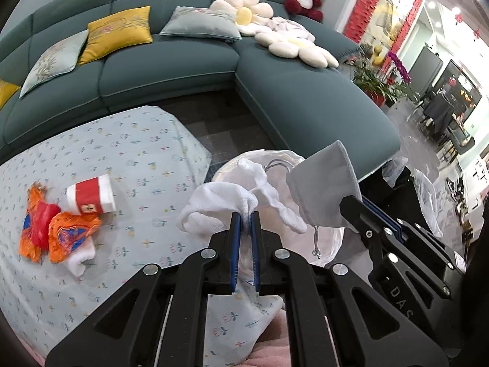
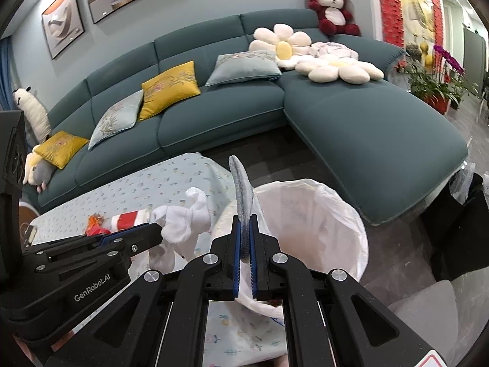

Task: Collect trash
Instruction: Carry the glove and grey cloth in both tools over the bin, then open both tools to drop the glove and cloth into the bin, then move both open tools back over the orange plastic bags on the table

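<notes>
My left gripper is shut on a white cloth, which hangs over the rim of the bag-lined bin. In the right wrist view that same left gripper shows at the left with the white cloth. My right gripper is shut on a grey drawstring pouch, held edge-on above the bin. From the left wrist view the right gripper and the grey pouch are at the right. A red-and-white paper cup and orange wrappers lie on the table.
The table has a pale blue patterned cloth. A teal corner sofa with cushions, flower pillows and a plush bear stands behind. Potted plants are at the far right. A dark bag sits on the floor beside the bin.
</notes>
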Tool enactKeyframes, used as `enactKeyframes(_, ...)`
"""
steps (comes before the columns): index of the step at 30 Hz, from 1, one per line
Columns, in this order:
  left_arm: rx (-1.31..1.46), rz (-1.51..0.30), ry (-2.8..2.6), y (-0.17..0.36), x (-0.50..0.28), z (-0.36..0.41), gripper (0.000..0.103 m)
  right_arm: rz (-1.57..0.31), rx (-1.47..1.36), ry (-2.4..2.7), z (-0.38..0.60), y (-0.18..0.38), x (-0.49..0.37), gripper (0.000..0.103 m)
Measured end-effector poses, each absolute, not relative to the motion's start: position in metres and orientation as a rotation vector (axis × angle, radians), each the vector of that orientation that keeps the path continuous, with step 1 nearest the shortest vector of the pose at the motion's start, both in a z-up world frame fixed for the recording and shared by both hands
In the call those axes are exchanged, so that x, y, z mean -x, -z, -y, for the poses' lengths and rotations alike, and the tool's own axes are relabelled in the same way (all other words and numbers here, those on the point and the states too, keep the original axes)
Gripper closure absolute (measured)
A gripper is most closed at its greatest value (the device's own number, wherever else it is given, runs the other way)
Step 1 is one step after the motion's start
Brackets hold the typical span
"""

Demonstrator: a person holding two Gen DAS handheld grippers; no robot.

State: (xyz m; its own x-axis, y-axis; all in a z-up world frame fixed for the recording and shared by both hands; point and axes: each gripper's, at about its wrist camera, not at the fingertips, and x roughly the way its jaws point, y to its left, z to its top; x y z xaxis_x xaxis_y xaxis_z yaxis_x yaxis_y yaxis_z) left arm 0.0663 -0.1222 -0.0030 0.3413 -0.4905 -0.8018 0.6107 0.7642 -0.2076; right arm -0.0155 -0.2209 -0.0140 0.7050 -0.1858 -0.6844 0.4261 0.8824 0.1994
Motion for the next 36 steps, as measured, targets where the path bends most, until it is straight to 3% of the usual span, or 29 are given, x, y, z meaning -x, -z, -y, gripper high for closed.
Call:
enactKeyframes(14, -0.145, -1.013, 0.787, 0.014, -0.068, 0.165, 0.094, -0.734, -0.38, 0.383, 0.259, 0.031, 0.01, 0.097)
enactKeyframes(16, -0.137, -1.009, 0.782, 0.014, -0.069, 0.167, 0.089, -0.733, -0.375, 0.391, 0.258, 0.031, 0.009, 0.093)
enactKeyframes(18, -0.136, -1.006, 0.768, 0.014, -0.07, 0.168, 0.067, -0.733, -0.376, 0.398, 0.26, 0.031, 0.008, 0.089)
enactKeyframes(19, -0.13, -1.004, 0.763, 0.014, -0.071, 0.167, 0.066, -0.733, -0.38, 0.4, 0.26, 0.032, 0.008, 0.089)
enactKeyframes(28, -0.105, -1.016, 0.717, 0.017, -0.08, 0.152, 0.066, -0.744, -0.371, 0.396, 0.252, 0.031, 0.005, 0.083)
enactKeyframes(32, -0.093, -1.02, 0.686, 0.018, -0.085, 0.138, 0.066, -0.741, -0.362, 0.388, 0.243, 0.028, 0.003, 0.07)
enactKeyframes(36, -0.069, -1.027, 0.652, 0.019, -0.089, 0.122, 0.063, -0.744, -0.356, 0.368, 0.231, 0.025, 0.0, 0.069)
